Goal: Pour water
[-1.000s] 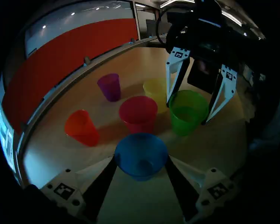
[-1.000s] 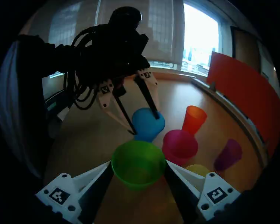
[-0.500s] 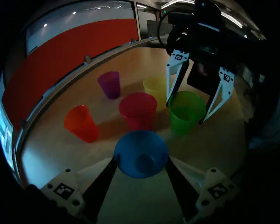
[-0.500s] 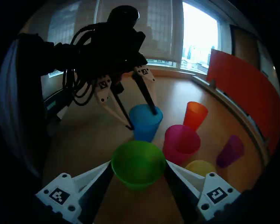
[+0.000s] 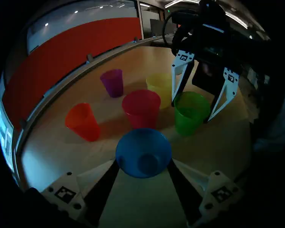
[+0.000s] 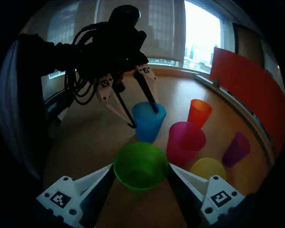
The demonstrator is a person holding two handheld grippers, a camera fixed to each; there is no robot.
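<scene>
Beside the red cup [image 5: 141, 107] on the worktop [image 5: 222, 148]: left tool [image 5: 142, 162] is clamping blue cup [image 5: 143, 149], right tool [image 6: 141, 170] is clamping green cup [image 6: 141, 161], both upright. Pouring judged not yet begun; contents unclear.

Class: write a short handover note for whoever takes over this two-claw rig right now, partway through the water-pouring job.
Left claw: shut on the blue cup, held upright.
Right claw: shut on the green cup, upright, near the blue one but not touching it.
The pink cup, orange cup, purple cup and yellow cup stand on the wooden table.
Done: both cups gripped.
Left: tilt one cup over the other and pour. Neither is tilted yet, and it is too dim to judge the water level.
</scene>
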